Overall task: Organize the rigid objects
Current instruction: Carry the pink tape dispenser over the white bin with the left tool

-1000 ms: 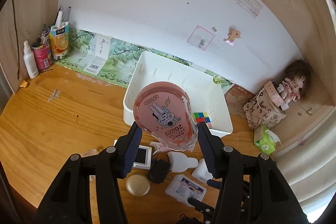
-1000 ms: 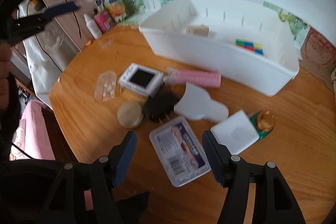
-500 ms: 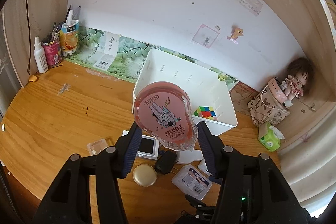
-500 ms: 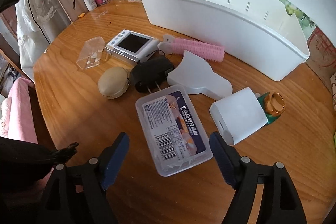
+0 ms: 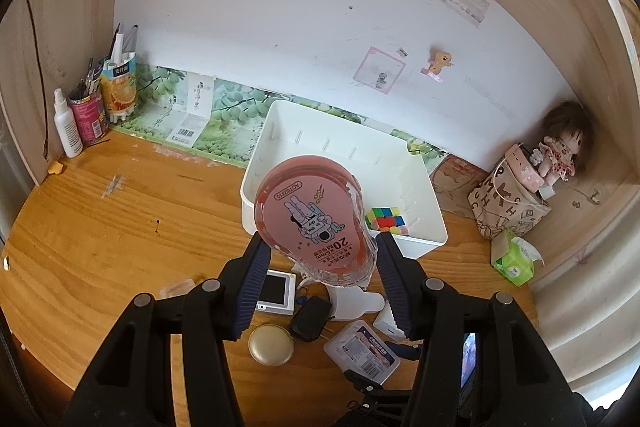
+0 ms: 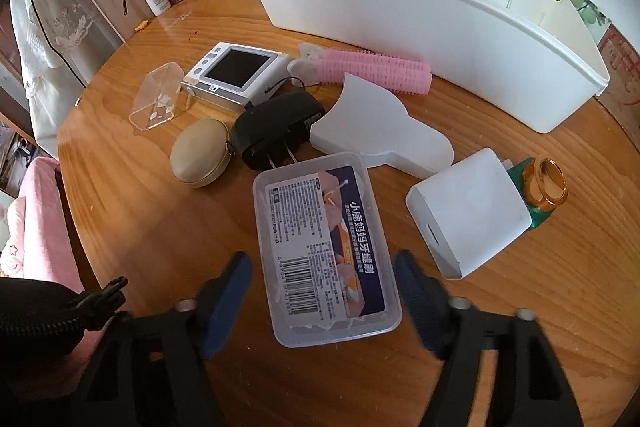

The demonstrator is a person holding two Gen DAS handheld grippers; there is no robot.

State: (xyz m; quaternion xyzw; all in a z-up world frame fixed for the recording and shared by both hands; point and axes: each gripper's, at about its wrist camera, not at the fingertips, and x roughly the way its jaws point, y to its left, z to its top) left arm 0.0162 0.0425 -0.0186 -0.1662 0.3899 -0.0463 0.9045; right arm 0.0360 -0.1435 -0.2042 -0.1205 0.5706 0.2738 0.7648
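Right tongs (image 6: 322, 291) have descended, spread around clear ribbed box (image 6: 325, 251); left tongs (image 5: 320, 279) pinch glossy pink dispenser (image 5: 314, 221).

Bin (image 6: 460, 23) at table's (image 6: 140, 227) back | cube (image 5: 387, 220) inside bin | roller (image 6: 372, 75) before bin | charger (image 6: 278, 127) left of scoop (image 6: 380, 135)

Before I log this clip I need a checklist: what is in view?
bin: 1, white, back of table
cube: 1, multicolour, in bin
tape dispenser: 1, pink, in left gripper
floss box: 1, clear, between right fingers
plug: 1, black, mid table
curler: 1, pink, by bin
compact: 1, gold, left of plug
screen device: 1, white
doll: 1, far right corner
left gripper: 1, black, shut
right gripper: 1, black, open
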